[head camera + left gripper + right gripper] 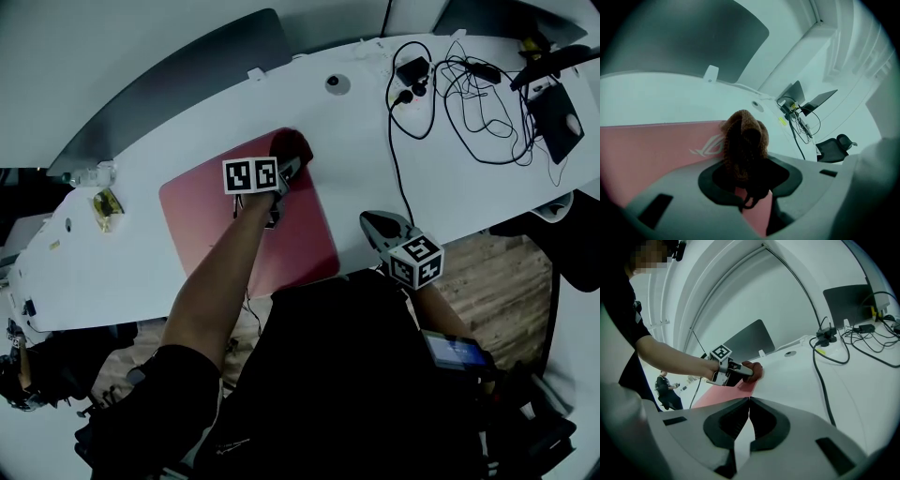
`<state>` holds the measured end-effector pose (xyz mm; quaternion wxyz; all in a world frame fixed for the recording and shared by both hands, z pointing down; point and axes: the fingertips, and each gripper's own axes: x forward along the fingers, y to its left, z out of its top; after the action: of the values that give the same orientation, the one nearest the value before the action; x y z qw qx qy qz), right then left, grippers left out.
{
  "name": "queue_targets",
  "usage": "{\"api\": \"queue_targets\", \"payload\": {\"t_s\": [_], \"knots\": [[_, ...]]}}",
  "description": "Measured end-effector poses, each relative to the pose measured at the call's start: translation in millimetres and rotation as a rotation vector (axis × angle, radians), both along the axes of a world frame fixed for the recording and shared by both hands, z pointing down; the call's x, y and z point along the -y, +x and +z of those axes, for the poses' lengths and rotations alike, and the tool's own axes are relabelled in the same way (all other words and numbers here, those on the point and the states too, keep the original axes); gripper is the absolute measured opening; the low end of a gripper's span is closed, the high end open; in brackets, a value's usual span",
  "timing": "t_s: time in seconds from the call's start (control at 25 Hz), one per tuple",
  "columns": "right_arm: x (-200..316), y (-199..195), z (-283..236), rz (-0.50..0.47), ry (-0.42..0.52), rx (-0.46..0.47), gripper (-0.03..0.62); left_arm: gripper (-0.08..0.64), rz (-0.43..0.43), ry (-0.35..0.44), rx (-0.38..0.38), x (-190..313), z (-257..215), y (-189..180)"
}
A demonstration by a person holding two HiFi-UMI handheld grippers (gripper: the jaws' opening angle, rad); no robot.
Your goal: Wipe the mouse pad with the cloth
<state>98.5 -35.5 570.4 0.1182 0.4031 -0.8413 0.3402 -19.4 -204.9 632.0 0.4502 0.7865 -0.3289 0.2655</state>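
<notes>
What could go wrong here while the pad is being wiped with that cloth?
1. The cloth in the left gripper sits at the mouse pad's far corner, so a stroke may run off onto the table.
2. The right gripper is shut on nothing and is beside the pad. Nothing pins the pad, so it might slide.
3. The cloth is bunched up, so perhaps little of it wipes.

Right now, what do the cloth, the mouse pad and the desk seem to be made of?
The cloth looks like a reddish-brown knitted or looped textile, going by its ribbed, fuzzy surface. The mouse pad is matte pink with a printed logo and no glare, so probably fabric-topped. The desk has a smooth white top, laminate or painted board; I cannot tell which.
</notes>
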Motion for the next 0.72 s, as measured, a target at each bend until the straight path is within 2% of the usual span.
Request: {"api": "queue_targets", "payload": {"t_s": [0.36,0.72], "knots": [[-0.4,2.8,0.6,0.005,-0.005,-0.002,0.026,0.137,0.022,0.027,0.049,6.2,3.2,1.7],[2.5,-2.3,0.0,-0.004,-0.007,-0.006,0.026,0.137,-0.031,0.037,0.085,17.2,4.3,-23.5]]}}
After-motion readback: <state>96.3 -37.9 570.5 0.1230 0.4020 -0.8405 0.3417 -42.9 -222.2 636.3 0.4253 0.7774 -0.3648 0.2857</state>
